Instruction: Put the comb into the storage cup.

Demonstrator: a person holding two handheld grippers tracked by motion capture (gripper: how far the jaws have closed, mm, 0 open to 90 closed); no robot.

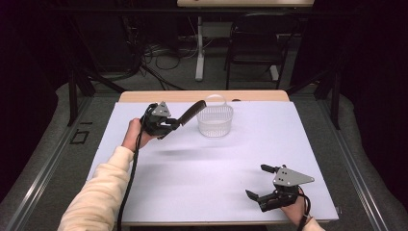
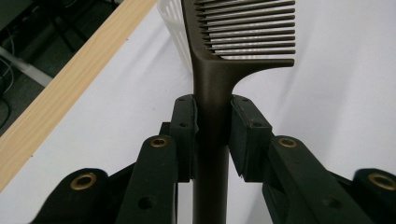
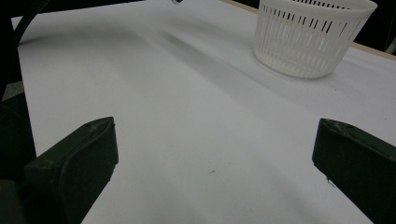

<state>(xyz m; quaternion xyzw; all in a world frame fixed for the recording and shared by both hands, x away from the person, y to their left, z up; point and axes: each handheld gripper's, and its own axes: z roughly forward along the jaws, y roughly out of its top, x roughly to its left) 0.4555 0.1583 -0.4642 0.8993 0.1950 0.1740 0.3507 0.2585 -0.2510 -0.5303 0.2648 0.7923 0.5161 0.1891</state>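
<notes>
A dark brown comb (image 1: 191, 110) (image 2: 212, 88) is clamped by its handle in my left gripper (image 1: 174, 124) (image 2: 212, 126). The comb is raised off the table, and its toothed end reaches up to the rim of a white slotted basket (image 1: 215, 119) (image 2: 175, 28) (image 3: 310, 35) at the back middle of the white table top (image 1: 211, 159). My right gripper (image 1: 262, 181) (image 3: 215, 158) rests low near the front right edge, jaws wide apart with bare table between them.
A wooden table edge (image 1: 202, 96) (image 2: 60, 93) runs behind the white sheet. A black chair (image 1: 255, 43) and a white table leg (image 1: 199, 48) with cables stand on the floor beyond. My sleeved left forearm (image 1: 98, 192) comes in from the bottom left.
</notes>
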